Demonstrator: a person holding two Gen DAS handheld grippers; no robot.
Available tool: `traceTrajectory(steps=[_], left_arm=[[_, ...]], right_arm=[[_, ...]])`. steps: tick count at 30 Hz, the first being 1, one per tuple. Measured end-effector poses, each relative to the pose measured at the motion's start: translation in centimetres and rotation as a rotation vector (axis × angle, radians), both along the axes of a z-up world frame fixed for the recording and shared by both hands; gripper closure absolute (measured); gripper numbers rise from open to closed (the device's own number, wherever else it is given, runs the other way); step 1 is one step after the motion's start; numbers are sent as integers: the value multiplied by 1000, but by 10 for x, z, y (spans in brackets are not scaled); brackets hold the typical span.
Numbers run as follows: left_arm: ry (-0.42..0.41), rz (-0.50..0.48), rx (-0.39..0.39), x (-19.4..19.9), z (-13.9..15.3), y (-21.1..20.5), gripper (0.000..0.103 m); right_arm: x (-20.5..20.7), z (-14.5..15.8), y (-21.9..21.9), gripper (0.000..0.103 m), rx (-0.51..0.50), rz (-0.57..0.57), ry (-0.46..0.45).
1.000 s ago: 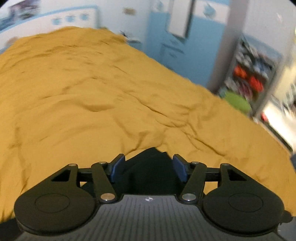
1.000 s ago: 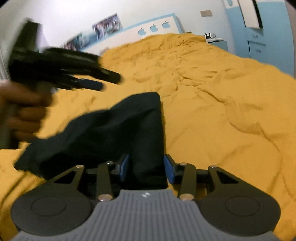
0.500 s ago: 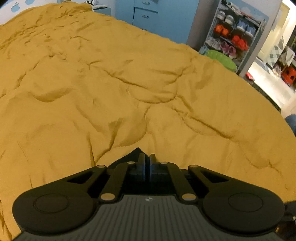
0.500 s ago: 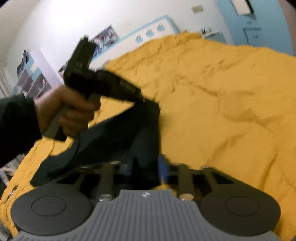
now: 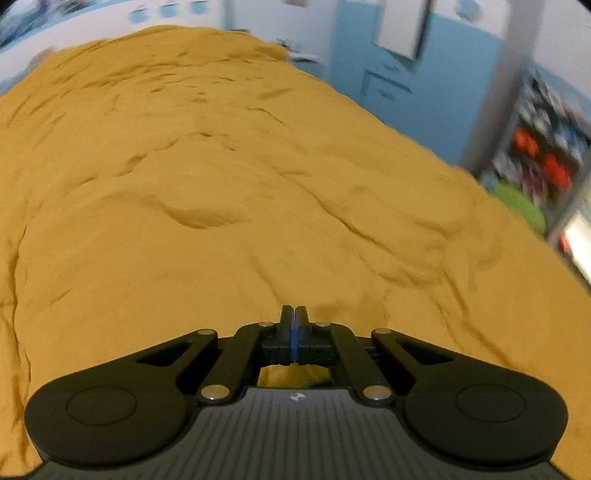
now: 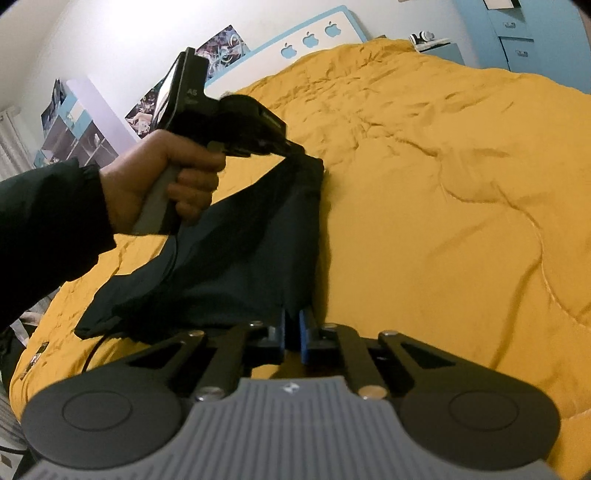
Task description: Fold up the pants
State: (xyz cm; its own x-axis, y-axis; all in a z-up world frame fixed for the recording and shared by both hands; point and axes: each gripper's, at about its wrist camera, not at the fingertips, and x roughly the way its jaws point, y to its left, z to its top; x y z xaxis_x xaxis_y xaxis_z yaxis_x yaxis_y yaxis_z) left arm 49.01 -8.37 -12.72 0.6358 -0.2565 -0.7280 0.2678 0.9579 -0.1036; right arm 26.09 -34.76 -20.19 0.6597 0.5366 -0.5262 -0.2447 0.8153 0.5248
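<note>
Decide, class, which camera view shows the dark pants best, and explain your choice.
The right wrist view. There the pants hang stretched over the yellow bedspread between the left gripper and the right gripper. The left wrist view shows no dark cloth, only its shut fingers over bedspread.

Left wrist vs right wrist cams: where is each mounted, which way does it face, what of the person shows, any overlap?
Left wrist: on the left gripper, facing along its shut jaws across the yellow bedspread toward the blue cabinets; no hand shows, pants not visible.
Right wrist: on the right gripper, jaws clamping the dark pants, facing the headboard; the person's left hand shows.
Shared: bedspread, blue cabinets and the left gripper, which pinches the pants' far corner in the right wrist view.
</note>
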Motion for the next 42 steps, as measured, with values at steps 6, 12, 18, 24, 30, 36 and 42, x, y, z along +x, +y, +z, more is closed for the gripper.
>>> traceTrajectory(steps=[6, 12, 18, 24, 30, 36, 42], left_arm=[[-64, 10, -139, -27, 34, 35, 96], [-113, 58, -258, -94, 60, 90, 69], [-104, 234, -387, -158, 59, 172, 49], [-93, 456, -528, -219, 41, 253, 45], [-119, 610, -551, -260, 29, 309, 25], [-136, 711, -594, -292, 9, 352, 24], [-101, 760, -659, -301, -22, 371, 23]], right_arm=[[-3, 3, -5, 98, 23, -18, -21], [-9, 20, -13, 92, 24, -79, -111], [-5, 42, 6, 92, 27, -8, -206], [10, 50, 67, 91, -29, 136, -211], [17, 59, 126, 90, -119, 220, -241], [24, 38, 164, 80, -265, 205, -219], [9, 5, 169, 77, -295, 169, -223]])
